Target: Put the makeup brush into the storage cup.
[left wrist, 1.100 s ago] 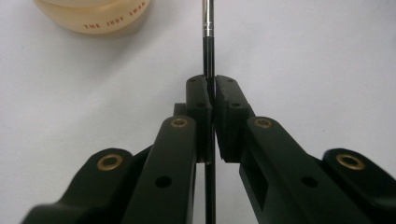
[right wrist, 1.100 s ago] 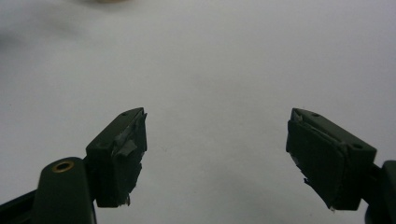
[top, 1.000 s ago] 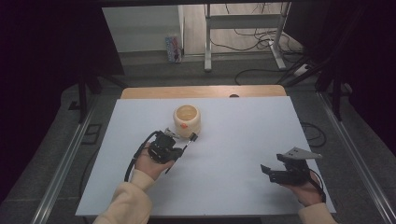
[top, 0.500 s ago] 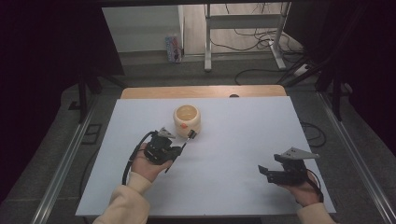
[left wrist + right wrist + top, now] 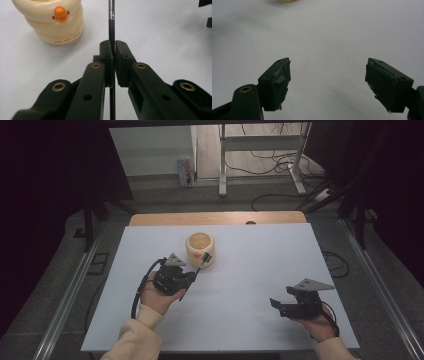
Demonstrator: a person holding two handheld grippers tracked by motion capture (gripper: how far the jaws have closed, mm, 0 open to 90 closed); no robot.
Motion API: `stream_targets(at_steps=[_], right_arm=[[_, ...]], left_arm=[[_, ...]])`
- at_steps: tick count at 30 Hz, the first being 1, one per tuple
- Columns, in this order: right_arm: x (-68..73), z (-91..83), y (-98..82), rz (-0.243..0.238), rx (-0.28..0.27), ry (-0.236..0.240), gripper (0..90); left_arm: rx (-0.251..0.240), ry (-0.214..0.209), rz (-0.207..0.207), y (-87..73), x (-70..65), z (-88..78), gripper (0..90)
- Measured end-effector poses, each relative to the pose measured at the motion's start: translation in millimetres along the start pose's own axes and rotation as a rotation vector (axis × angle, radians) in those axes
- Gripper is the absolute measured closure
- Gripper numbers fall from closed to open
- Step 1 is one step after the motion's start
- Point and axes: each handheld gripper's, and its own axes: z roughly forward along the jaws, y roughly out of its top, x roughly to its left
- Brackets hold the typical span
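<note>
At the near right corner of the white desk (image 5: 240,270), the right gripper (image 5: 278,306) is held low over bare surface, its jaws spread wide and nothing between them; it appears to be kept in reserve, pointed leftward across the desk. The hand beneath it is cupped around the body, the grey plate riding on top.

Nearer the middle, left of centre, the left gripper (image 5: 113,53) is seen clamped tight on a thin dark rod (image 5: 111,23), a stirrer or straw by its look, which passes upright between the closed pads and runs on beyond them. The left hand (image 5: 157,295) is turned palm-up under the gripper body, a cream sleeve trailing back to the near edge, and the jaws are angled toward the far side of the desk.

Just beyond the rod's tip, a cream ribbed cup (image 5: 200,248) with an orange duck bill on its side stands upright, toward the far edge and a little left of centre. The rod is judged to be aimed at the cup's open mouth, held pinched near its lower end so that the free length can be lowered in.
</note>
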Motion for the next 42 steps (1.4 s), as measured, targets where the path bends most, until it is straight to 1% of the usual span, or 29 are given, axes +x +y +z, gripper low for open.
stream_targets(at_steps=[2,5,6,8,9,11,14,17,19,21,24,25,31,35,42], right_arm=[[1.8,0.5,1.4,0.001,-0.006,0.003,20.1],[4.6,2.3,3.0,-0.002,-0.004,0.004,20.0],[5.6,2.9,3.6,-0.001,-0.006,0.006,20.1],[7.9,3.8,5.1,0.003,-0.015,0.013,20.1],[10.6,4.9,7.1,0.002,-0.031,0.019,20.2],[12.5,5.2,8.1,0.003,-0.034,0.019,20.2],[18.6,6.6,10.4,-0.007,-0.055,0.017,20.5],[20.2,6.5,11.1,-0.004,-0.067,0.017,20.7],[20.9,5.9,12.2,0.011,-0.085,0.023,21.0],[21.3,5.7,12.9,0.016,-0.095,0.027,21.1],[22.4,6.0,13.4,0.018,-0.104,0.03,21.2],[24.7,7.1,13.8,0.019,-0.109,0.039,21.3],[32.6,11.1,16.7,0.009,-0.12,0.06,21.3],[34.9,13.3,19.6,0.015,-0.13,0.07,21.4],[41.2,18.0,23.6,0.01,-0.155,0.088,22.0]], left_arm=[[0.003,-0.012,0.006,-0.2,-0.6,0.0,85.6],[-0.008,-0.018,0.023,-0.2,-3.8,-1.0,85.6],[-0.013,-0.022,0.023,-0.2,-5.1,-1.1,85.6],[-0.021,-0.028,0.028,0.1,-6.8,-0.8,85.5],[-0.02,-0.03,0.031,0.4,-7.4,-0.7,85.5],[-0.022,-0.035,0.029,0.7,-8.6,0.5,85.6],[-0.022,-0.048,0.03,1.0,-10.8,2.2,85.5],[-0.018,-0.052,0.031,1.1,-11.6,3.0,85.5],[-0.017,-0.057,0.035,1.0,-13.0,4.9,85.5],[-0.02,-0.06,0.034,0.9,-13.8,5.7,85.5],[-0.019,-0.064,0.038,1.2,-15.9,7.9,85.5],[-0.018,-0.065,0.039,1.6,-16.8,8.9,85.6],[-0.02,-0.075,0.047,3.7,-21.6,14.1,85.5],[-0.02,-0.077,0.05,4.4,-22.5,15.8,85.6],[-0.007,-0.083,0.058,6.7,-25.7,19.5,85.5]])
